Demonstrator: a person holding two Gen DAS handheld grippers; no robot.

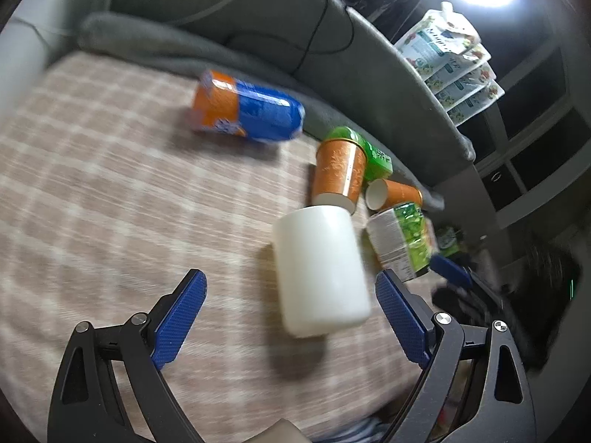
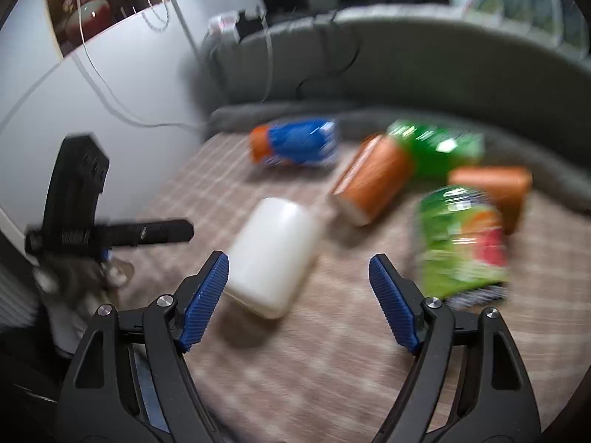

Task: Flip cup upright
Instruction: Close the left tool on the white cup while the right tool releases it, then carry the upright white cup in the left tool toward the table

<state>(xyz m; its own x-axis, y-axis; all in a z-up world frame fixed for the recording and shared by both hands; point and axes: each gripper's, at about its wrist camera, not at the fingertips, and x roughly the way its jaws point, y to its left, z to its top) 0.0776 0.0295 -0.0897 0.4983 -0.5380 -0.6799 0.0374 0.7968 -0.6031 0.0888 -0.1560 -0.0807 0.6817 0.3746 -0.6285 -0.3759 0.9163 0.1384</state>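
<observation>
The left claw [image 1: 291,317] stands wide open and empty, and the white cup [image 1: 320,269] lies between its fingers, a little toward the right one, touching neither. The cup is on its side on the checked cloth [image 1: 110,192], its long axis running roughly away from this claw, along the fingers. Which end is the mouth I cannot tell; both look closed and rounded through the blur.

The right claw [image 2: 298,284] is open and empty too. In its view the cup [image 2: 275,256] lies ahead and to the left, just beside the left finger [image 2: 207,295], its long axis slanting up to the right. By my reading the left claw is the better placed, since the cup already sits inside its span, while the right would have to shift left.

Counting outward:
- one white cup;
- two orange paper cups: one [image 1: 339,173] just beyond the white cup's far end, apparently touching it, the other [image 1: 393,193] on its side to the right;
- one orange and blue can [image 1: 247,107], on its side, well apart to the far left;
- one green can [image 1: 360,151] behind the nearer paper cup;
- one green printed carton [image 1: 400,241] just right of the white cup.

A grey cushion [image 1: 369,74] rims the far edge.
</observation>
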